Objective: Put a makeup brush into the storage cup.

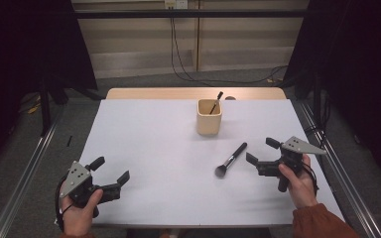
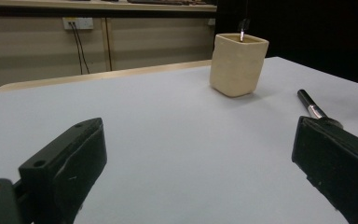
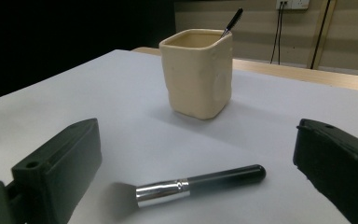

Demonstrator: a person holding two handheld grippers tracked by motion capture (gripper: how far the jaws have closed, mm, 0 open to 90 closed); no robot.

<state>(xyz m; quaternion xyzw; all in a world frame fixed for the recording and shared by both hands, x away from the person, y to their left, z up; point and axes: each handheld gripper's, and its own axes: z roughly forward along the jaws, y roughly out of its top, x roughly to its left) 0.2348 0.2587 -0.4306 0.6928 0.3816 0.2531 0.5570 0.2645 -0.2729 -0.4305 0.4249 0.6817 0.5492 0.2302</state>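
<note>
A cream square cup [image 1: 209,117] [image 2: 237,64] [image 3: 199,72] stands upright toward the table's far middle, with a thin black-handled brush [image 1: 216,102] [image 3: 232,22] leaning inside it. A makeup brush [image 1: 230,159] [image 3: 189,185] with a black handle and silver ferrule lies flat on the white table, between the cup and my right gripper [image 1: 259,152] [image 3: 193,179]. That gripper is open, jaws wide, just right of the brush. My left gripper [image 1: 112,169] [image 2: 196,168] is open at the near left with nothing between its jaws; the brush handle [image 2: 310,105] peeks past its right jaw.
The white tabletop [image 1: 154,148] has a wooden strip [image 1: 193,93] along its far edge. Metal rails [image 1: 25,168] run along both sides. Cables [image 1: 183,69] hang from a wall socket beyond the table. Dark curtains flank the scene.
</note>
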